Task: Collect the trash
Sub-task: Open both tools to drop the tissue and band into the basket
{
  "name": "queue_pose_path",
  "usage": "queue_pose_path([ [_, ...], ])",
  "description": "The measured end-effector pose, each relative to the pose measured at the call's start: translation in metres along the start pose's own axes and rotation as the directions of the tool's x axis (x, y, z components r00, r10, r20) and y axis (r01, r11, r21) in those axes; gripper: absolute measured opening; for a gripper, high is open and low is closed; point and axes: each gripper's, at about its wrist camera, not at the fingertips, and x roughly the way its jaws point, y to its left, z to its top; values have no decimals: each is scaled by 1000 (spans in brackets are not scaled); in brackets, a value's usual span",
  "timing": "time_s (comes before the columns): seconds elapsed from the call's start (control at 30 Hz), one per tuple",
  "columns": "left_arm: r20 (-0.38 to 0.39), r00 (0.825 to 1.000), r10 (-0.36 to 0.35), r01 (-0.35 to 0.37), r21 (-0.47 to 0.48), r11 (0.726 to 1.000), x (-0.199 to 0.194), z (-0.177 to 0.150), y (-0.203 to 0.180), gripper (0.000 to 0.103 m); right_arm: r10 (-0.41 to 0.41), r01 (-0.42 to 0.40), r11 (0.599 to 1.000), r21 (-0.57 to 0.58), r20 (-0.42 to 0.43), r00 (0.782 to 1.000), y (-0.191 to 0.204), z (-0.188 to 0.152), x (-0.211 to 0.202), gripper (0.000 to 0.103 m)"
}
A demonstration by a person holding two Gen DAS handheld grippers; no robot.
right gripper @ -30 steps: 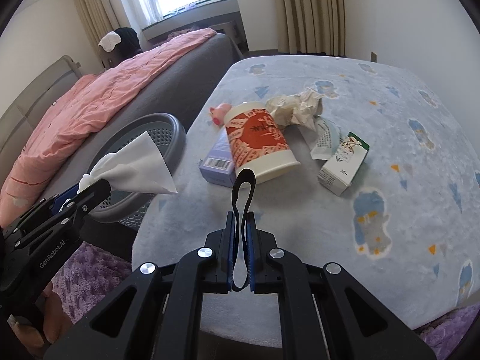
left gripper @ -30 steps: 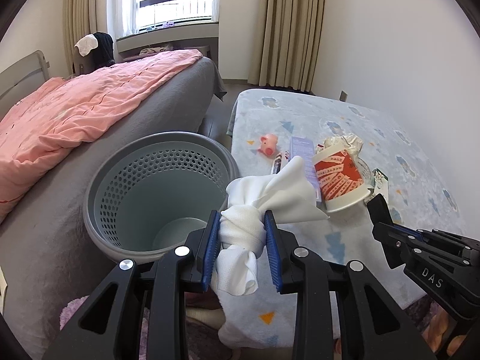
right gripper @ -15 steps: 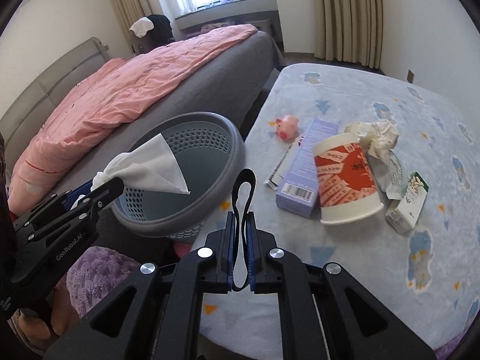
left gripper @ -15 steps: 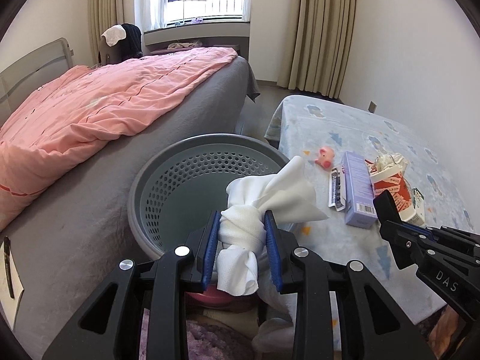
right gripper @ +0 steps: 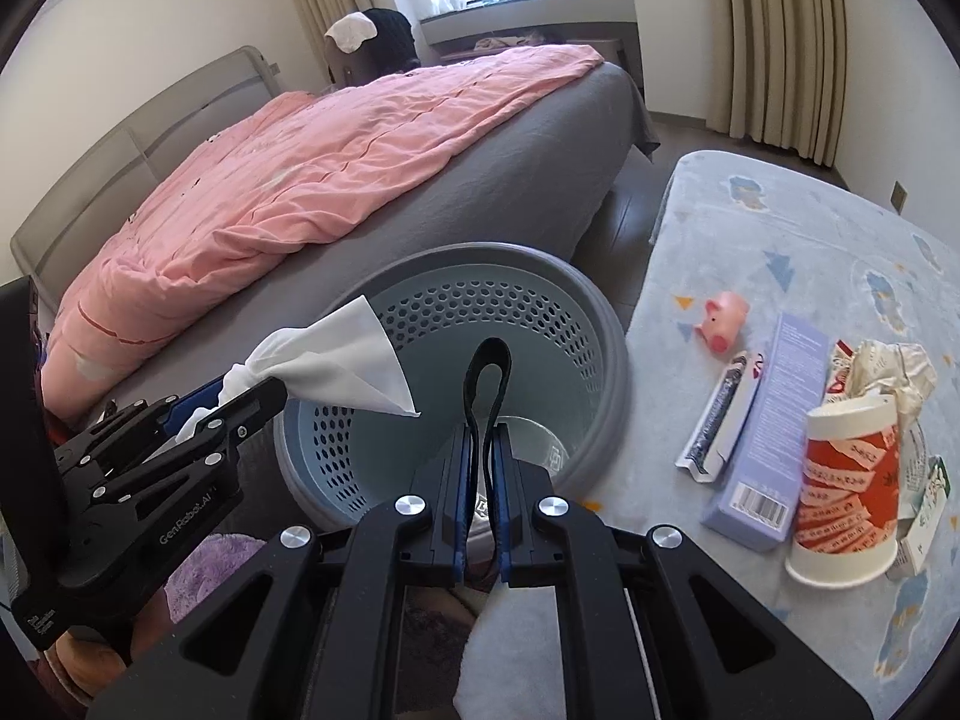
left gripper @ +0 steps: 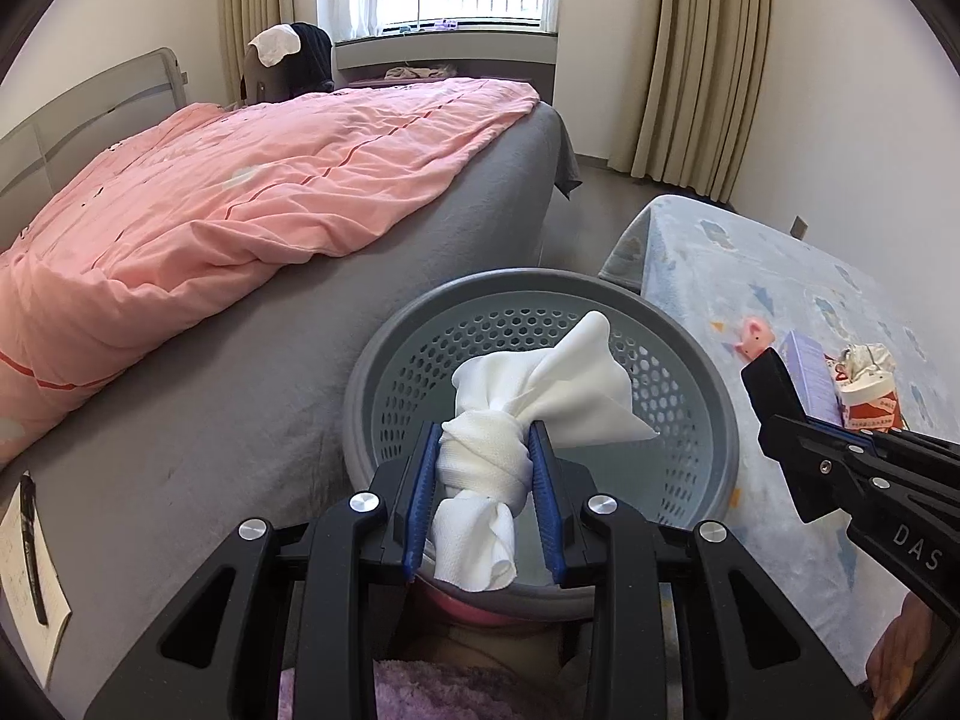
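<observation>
Your left gripper [left gripper: 485, 468] clamps a knotted white tissue [left gripper: 516, 420] above the gray basket [left gripper: 714, 396]; your right gripper [right gripper: 481, 468] pinches a black loop [right gripper: 487, 378] over it too. Releasing off-center could drop either outside the rim. Right: desk [right gripper: 798, 252] with cup [right gripper: 846, 492], boxes. Left: pink-quilted bed [left gripper: 240, 198].

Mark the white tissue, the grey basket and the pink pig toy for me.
white tissue [left gripper: 486, 462], left wrist view, twisted middle.
grey basket [right gripper: 612, 324], right wrist view, right rim.
pink pig toy [right gripper: 723, 321], right wrist view, body.
</observation>
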Motion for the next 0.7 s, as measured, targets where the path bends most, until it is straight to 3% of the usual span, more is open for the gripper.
queue_pose_path([
  [0.47, -41, 999, 22, -23, -20, 1000, 39, 12, 10, 32, 4, -4, 1000, -7, -32, 999, -3, 23, 50, 12],
  [0.53, -46, 998, 31, -32, -21, 999, 41, 12, 10, 39, 0, 0, 1000, 4, -29, 1000, -8, 24, 51, 22],
  [0.57, -46, 998, 32, -34, -24, 999, 41, 13, 10, 45, -1, 1, 1000, 11, -23, 1000, -10, 24, 50, 34],
  [0.63, -41, 998, 36, -38, -34, 999, 41, 14, 11, 53, -5, 5, 1000, 17, -7, 1000, -13, 23, 47, 48],
  [0.7, -36, 999, 40, -41, -40, 998, 40, 15, 11, 55, -11, 11, 1000, 15, 3, 1000, -14, 24, 44, 49],
])
